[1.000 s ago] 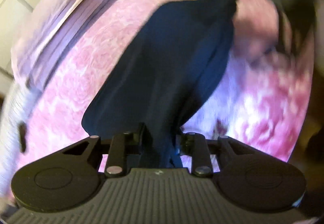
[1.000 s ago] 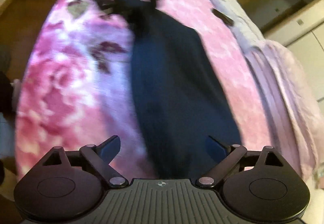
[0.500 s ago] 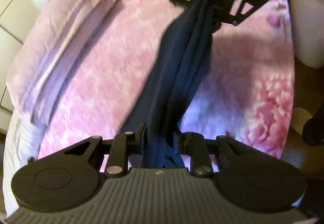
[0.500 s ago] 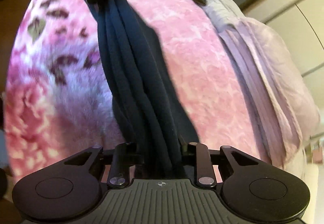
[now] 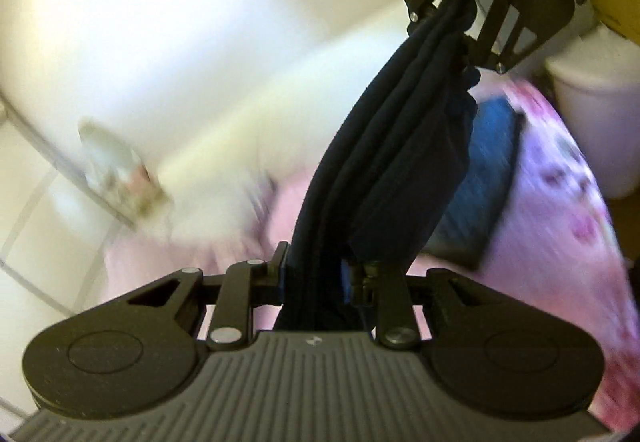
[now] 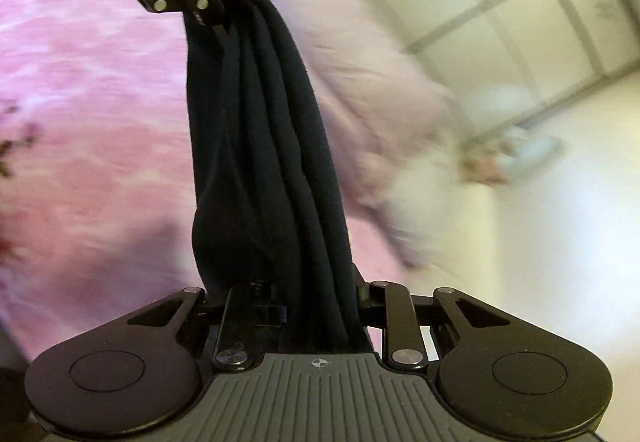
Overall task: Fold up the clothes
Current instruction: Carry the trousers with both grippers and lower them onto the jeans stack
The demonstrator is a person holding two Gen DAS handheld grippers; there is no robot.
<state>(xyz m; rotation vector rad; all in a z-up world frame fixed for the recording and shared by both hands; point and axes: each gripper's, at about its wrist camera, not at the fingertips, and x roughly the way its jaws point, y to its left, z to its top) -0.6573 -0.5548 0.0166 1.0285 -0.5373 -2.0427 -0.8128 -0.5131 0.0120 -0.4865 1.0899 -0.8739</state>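
Dark navy garment bunched into a thick rope, stretched between the 2 claws, left gripper and right gripper both clamped on its ends. Lifted higher than 0.5 s ago: views now tilted up toward the wall, pink floral bedspread further below. Probably raised clear for shaking out before laying flat; blue folded item lying far right on the bed

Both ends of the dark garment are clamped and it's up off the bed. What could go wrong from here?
1. The dark garment is bunched into a rope of pleats between the left hand-held gripper and the right hand-held gripper, so laying it down as is would likely set in creases.
2. Both views are motion-blurred; a fast swing might pull cloth from a grip.
3. It may land on the blue folded item on the pink bedspread.
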